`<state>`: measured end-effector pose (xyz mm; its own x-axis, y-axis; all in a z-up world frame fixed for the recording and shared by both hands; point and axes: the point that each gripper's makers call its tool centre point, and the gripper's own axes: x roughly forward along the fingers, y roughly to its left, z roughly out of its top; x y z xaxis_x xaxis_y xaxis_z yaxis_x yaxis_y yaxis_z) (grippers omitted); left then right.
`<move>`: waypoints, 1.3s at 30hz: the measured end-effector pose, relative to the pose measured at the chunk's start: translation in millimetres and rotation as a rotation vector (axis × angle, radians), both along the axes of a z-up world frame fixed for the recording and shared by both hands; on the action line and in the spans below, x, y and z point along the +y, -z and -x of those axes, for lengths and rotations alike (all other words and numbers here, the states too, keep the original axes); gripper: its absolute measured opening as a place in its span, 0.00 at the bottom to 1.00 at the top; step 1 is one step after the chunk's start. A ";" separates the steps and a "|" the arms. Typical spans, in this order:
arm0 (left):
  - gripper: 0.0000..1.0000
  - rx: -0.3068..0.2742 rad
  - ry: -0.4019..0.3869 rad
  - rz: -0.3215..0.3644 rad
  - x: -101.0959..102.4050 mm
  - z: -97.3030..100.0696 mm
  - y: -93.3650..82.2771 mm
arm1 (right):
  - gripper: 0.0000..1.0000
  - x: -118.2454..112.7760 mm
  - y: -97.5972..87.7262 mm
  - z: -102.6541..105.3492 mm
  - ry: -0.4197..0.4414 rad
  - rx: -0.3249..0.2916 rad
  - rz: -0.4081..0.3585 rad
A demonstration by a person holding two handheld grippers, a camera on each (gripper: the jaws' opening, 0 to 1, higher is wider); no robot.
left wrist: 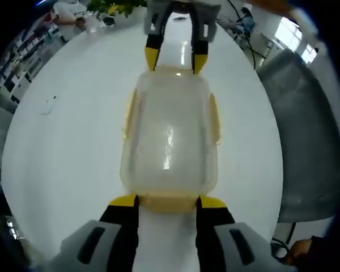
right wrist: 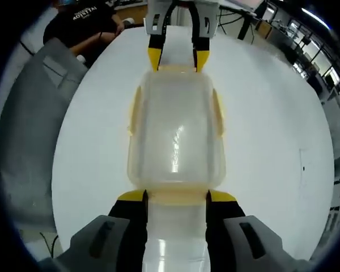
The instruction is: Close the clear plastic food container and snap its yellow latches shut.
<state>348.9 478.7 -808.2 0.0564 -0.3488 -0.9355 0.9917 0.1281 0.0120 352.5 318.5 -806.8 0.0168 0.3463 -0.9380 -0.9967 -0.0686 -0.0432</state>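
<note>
White counter [left wrist: 62, 141] carries the clear container [left wrist: 170, 136] near its middle, lid on. Left tongs [left wrist: 168, 203] stand wide at one short end, tips bracketing its yellow latch [left wrist: 168, 202]; right tongs [right wrist: 176, 198] stand wide, bracketing the opposite end's latch.

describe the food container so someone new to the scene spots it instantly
On the white round table, between the two facing hand-held grippers, sits the clear plastic container, lid on. Pale yellow latches line its sides and ends; nothing else on the table is see-through with yellow trim.
</note>
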 end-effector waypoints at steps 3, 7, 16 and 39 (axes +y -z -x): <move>0.34 0.005 -0.020 0.002 0.5 8.8 -15.4 | 0.37 0.8 -7.7 4.7 -0.014 0.001 -0.009; 0.34 -0.010 -0.030 -0.020 -0.8 16.9 -35.0 | 0.37 1.1 -26.6 11.1 -0.027 -0.010 -0.031; 0.34 -0.042 -0.037 0.044 -26.0 22.1 -71.7 | 0.37 -24.1 -63.9 14.4 -0.031 -0.060 -0.044; 0.34 -0.078 0.035 0.072 -125.7 3.8 -86.1 | 0.37 -125.4 -81.9 7.5 0.038 -0.094 -0.015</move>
